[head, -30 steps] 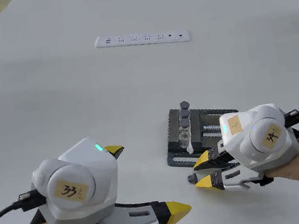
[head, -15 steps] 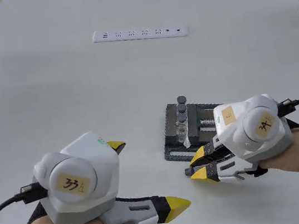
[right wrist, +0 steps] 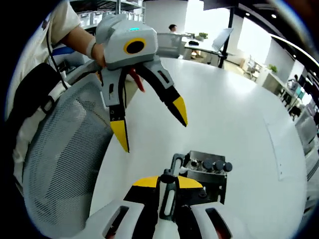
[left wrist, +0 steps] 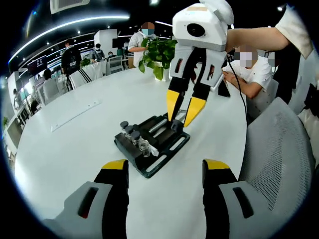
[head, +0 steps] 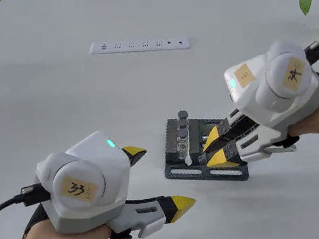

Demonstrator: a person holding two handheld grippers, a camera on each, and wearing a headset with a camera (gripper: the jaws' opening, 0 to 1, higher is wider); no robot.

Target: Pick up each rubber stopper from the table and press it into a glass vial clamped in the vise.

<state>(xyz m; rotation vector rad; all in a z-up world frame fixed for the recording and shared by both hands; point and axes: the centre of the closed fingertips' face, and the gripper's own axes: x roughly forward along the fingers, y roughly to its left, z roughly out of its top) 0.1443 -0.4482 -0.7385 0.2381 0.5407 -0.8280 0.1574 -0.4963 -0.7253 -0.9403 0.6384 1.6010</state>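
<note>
The vise (head: pixel 182 170) stands on the white table (head: pixel 84 100) and holds a short row of glass vials. Three of them (head: pixel 182 125) seem to carry dark stoppers already. The vial at the near end of the row (head: pixel 181 147) looks clear and open.

The right gripper (head: pixel 214 148) hangs just beside the vise, at its handle side, and points toward the row. Its fingers are drawn close together. In the right gripper view a small dark grey piece sits between them, which I judge to be the rubber stopper (right wrist: pixel 167 196), though it is hard to see well. The left gripper (head: pixel 160 178) is near the vise on the opposite side, low over the table, with its fingers spread wide and nothing between them.

Several things could go wrong from here:
- The stopper is held only by narrow tips, so it can turn or slip out when it meets the glass rim.
- A press that comes in tilted or off centre could make the vial lean in the vise or chip.
- The neighbouring stoppered vial is very close, so the fingers may knock it.
</note>
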